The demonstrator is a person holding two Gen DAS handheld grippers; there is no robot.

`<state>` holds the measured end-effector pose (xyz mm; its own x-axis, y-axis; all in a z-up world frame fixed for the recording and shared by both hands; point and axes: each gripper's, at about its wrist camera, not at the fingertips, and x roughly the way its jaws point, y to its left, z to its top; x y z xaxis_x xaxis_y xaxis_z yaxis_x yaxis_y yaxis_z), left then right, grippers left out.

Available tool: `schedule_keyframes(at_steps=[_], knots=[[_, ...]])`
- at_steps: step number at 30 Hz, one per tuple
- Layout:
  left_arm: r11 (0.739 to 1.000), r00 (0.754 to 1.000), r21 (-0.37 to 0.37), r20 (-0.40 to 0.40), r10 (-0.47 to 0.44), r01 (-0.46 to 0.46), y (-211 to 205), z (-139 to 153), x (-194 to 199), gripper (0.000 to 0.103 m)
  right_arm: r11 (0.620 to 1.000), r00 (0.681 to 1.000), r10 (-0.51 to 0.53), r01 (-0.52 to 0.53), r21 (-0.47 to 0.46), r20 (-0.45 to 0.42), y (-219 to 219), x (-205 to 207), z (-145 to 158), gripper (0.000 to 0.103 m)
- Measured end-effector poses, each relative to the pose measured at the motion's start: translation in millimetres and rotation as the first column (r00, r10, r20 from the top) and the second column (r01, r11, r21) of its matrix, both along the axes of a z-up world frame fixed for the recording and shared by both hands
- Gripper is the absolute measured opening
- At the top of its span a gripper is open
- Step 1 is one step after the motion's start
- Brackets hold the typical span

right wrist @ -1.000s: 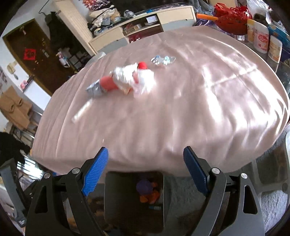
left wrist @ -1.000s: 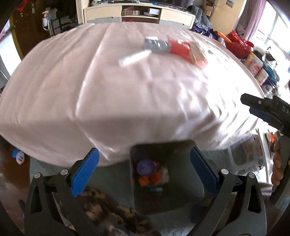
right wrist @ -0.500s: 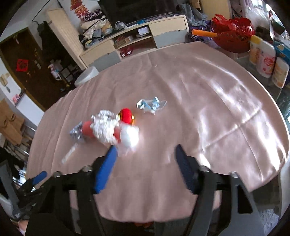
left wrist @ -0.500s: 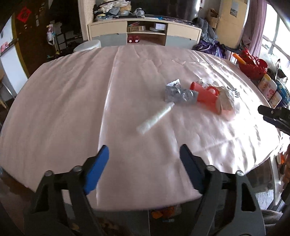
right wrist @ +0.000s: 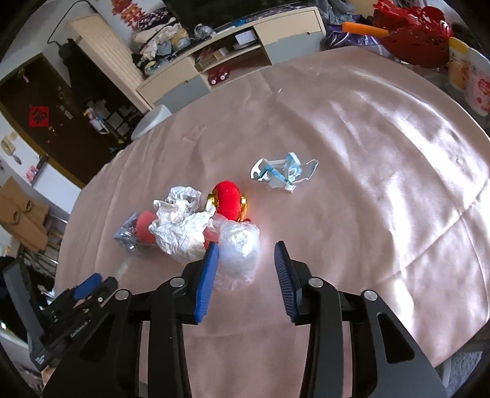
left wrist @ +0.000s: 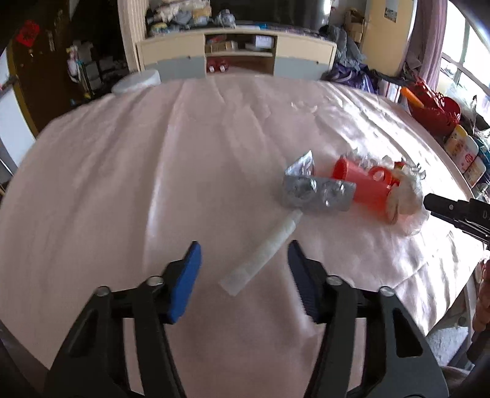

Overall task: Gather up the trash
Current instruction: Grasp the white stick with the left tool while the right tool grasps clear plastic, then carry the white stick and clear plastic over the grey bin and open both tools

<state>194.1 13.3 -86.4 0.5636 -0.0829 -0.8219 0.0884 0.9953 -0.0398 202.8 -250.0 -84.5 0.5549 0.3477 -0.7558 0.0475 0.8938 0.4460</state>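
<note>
1. The trash lies in a loose cluster on the pink cloth of the table [left wrist: 107, 189], toward the middle, seen from two sides by the wrist views.
2. A white tube [left wrist: 263, 254], a pale rolled paper stick, lies diagonally on the cloth; its near end sits between the fingers of the left gripper [left wrist: 243, 272], its far end touches a foil pack.
3. The foil pack [left wrist: 317, 193] is a silver, crumpled blister sheet with a torn corner sticking up, pressed against an orange cup.
4. The orange cup [left wrist: 366, 186] lies on its side, open mouth facing the foil pack, partly covered by other scraps.
5. Crumpled white paper [right wrist: 180, 225] rests on top of the cup in the right wrist view, creased and balled.
6. A clear plastic wad [right wrist: 239, 254], shiny and scrunched, lies just beside the paper; it sits between the fingers of the right gripper [right wrist: 246, 275], close to the left blue pad.
7. A red ball [right wrist: 228, 200] with gold trim at each end sits just behind the plastic wad.
8. A blue-and-white wrapper [right wrist: 280, 173], torn and twisted, lies apart from the cluster, farther out on the cloth.
9. The left gripper is spread wide and holds nothing.
10. The right gripper is also spread wide, with nothing held.
11. Beyond the table stand a low cabinet [left wrist: 235, 58] and a red basket [right wrist: 413, 27].
</note>
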Motion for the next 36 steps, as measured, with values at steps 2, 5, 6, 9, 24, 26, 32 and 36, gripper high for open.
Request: schedule_keyframes(at_steps=[2,5,6,9,24,26,32,36], knots=[[1.000,1.000,0.016,0.007,-0.007,0.007,-3,-3,1,0.042,1.000,1.000,0.008,-0.008,-0.007,0.000,2,0,0,0.029],[0.999,1.000,0.022,0.005,-0.024,0.024,-8,-4,1,0.029,1.000,1.000,0.012,-0.012,-0.024,0.005,1,0,4,0.019],[0.999,1.000,0.025,0.006,-0.028,0.028,-9,-4,0,0.026,0.999,1.000,0.008,-0.008,-0.044,0.017,2,-3,7,0.016],[0.997,0.998,0.045,0.002,-0.061,0.061,-17,-4,-8,0.018,0.997,0.998,-0.001,0.006,-0.081,0.059,2,-8,19,0.013],[0.995,0.994,0.006,-0.053,-0.099,0.099,-36,1,-64,0.012,0.992,0.987,-0.002,0.023,-0.126,0.158,-10,-59,55,0.011],[0.994,0.994,-0.002,-0.043,-0.105,0.105,-40,7,-76,0.012,0.995,0.989,0.022,-0.008,-0.099,0.146,-5,-73,55,0.011],[0.992,0.993,-0.052,0.032,-0.114,0.116,-55,33,-136,0.012,0.992,0.978,0.120,-0.112,-0.057,0.170,16,-110,63,0.011],[0.990,0.993,-0.084,0.040,-0.111,0.114,-54,32,-173,0.012,0.985,0.972,0.175,-0.174,-0.022,0.160,23,-136,54,0.011]])
